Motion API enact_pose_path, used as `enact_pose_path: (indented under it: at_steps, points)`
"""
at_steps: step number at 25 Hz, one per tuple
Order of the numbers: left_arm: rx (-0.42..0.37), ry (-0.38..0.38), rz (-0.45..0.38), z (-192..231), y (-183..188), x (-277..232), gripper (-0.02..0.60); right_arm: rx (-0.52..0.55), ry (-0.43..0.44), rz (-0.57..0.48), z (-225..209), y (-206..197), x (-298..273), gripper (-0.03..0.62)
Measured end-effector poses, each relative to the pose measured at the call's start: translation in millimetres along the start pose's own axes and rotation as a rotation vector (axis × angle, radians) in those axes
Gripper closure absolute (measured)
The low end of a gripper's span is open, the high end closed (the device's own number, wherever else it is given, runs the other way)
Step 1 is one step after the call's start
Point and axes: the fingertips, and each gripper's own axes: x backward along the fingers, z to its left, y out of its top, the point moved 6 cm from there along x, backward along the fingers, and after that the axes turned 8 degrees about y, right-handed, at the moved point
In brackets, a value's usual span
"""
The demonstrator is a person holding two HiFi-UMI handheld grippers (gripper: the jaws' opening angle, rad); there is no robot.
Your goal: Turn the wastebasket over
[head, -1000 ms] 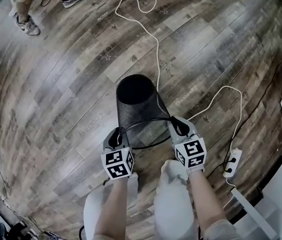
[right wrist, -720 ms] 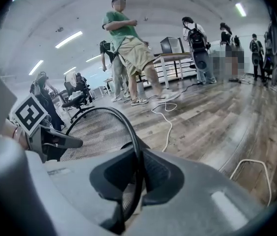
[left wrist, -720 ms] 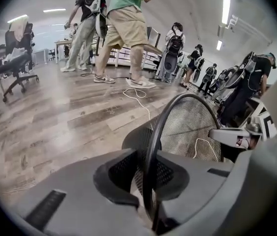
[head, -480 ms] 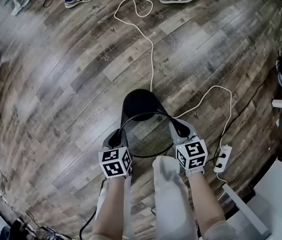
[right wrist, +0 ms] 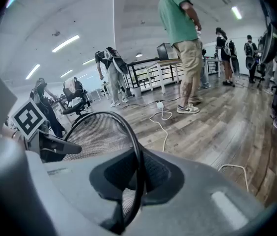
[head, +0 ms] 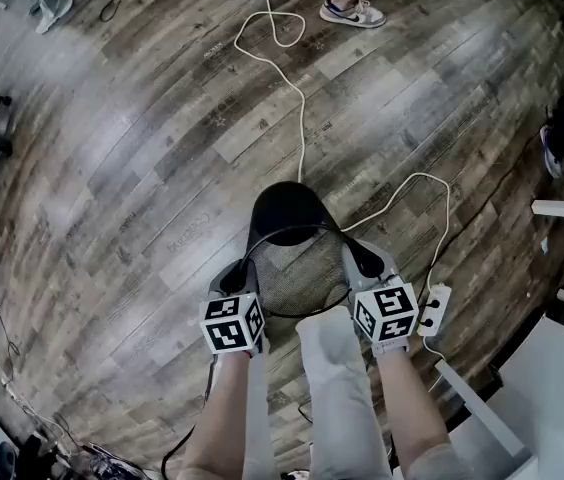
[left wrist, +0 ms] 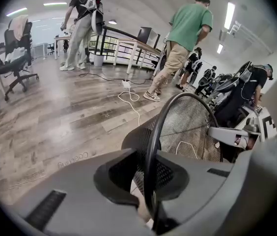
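Wastebasket (head: pixel 284 218) raised higher since a second before, base toward 12 o'clock, left gripper (head: pixel 232 276) at 8 and right gripper (head: pixel 362 260) at 4 o'clock, jaws, lately closing, clamped on rim (left wrist: pixel 151 146).

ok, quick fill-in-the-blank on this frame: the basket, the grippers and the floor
1. The left gripper and right gripper both hold the wastebasket by its ____.
2. The wastebasket's wall is black ____.
3. A white ____ snakes over the wood floor.
Missing: rim; mesh; cable.
Both pairs of jaws have just been closing on that rim.
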Motion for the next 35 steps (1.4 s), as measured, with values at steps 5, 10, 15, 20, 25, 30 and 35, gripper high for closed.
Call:
enact_pose_path:
  at_steps: [5, 10, 15, 20, 25, 30, 35]
  points:
    - [-0.017, -0.018, 0.018, -3.8, 16.5, 31.4, 0.555, -0.017, -0.013, 0.0, 18.7, 19.1, 26.8, 0.565]
    - [-0.027, -0.041, 0.054, -10.9, 26.9, 58.9, 0.555, -0.035, -0.04, 0.006, 33.4, 33.9, 53.7, 0.565]
    - [-0.056, -0.073, 0.065, -19.2, 36.7, 88.7, 0.555, -0.058, -0.06, -0.014, 47.8, 51.1, 81.8, 0.565]
    - [-0.073, -0.096, 0.067, -19.6, 52.8, 118.1, 0.555, -0.077, -0.07, -0.036, 66.5, 72.5, 103.3, 0.56]
    - [-0.084, -0.102, 0.064, -21.3, 72.2, 148.5, 0.555, -0.095, -0.07, -0.049, 85.2, 92.6, 124.9, 0.559]
    - [-0.118, -0.123, 0.073, -23.3, 87.2, 184.5, 0.555, -0.104, -0.079, -0.066, 106.7, 116.1, 149.8, 0.557]
    - [-0.139, -0.146, 0.079, -31.0, 97.6, 218.1, 0.554, -0.107, -0.084, -0.078, 122.9, 135.6, 178.9, 0.556]
